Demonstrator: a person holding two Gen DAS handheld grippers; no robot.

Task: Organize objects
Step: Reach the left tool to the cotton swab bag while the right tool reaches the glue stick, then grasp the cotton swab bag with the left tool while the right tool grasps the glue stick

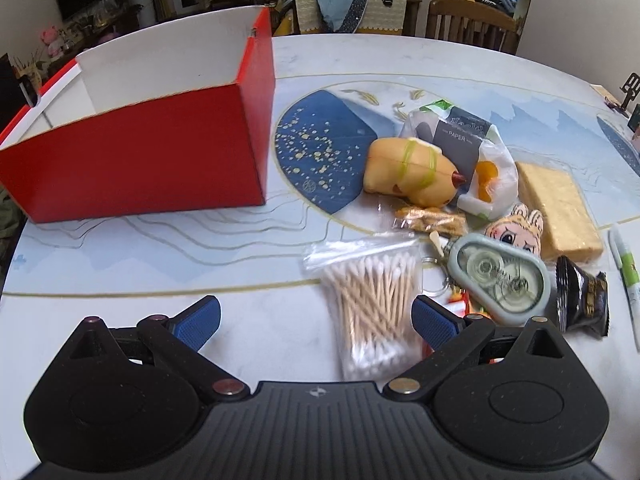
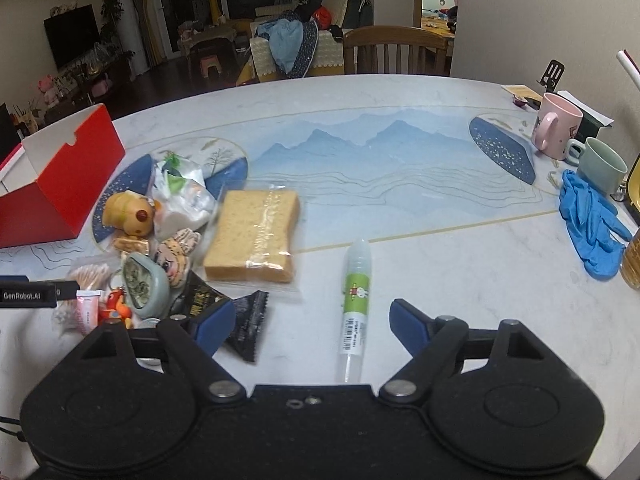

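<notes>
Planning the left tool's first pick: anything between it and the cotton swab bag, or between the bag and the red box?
Nothing visible blocks either. The left tool is open, and the cotton swab bag already lies between its fingers, toward the right one. From the bag to the red box the table is bare; the clutter sits to the bag's right.

On the bench (image 2: 400, 240), the box (image 1: 140, 168) sits at the left. Right of it lies a pile: toy (image 1: 412, 170), cotton swabs (image 1: 372, 300), correction tape (image 1: 500, 280), sponge (image 2: 254, 236). The glue pen (image 2: 356, 308) lies right of the sponge. Two mugs (image 2: 558, 126) stand far right.
</notes>
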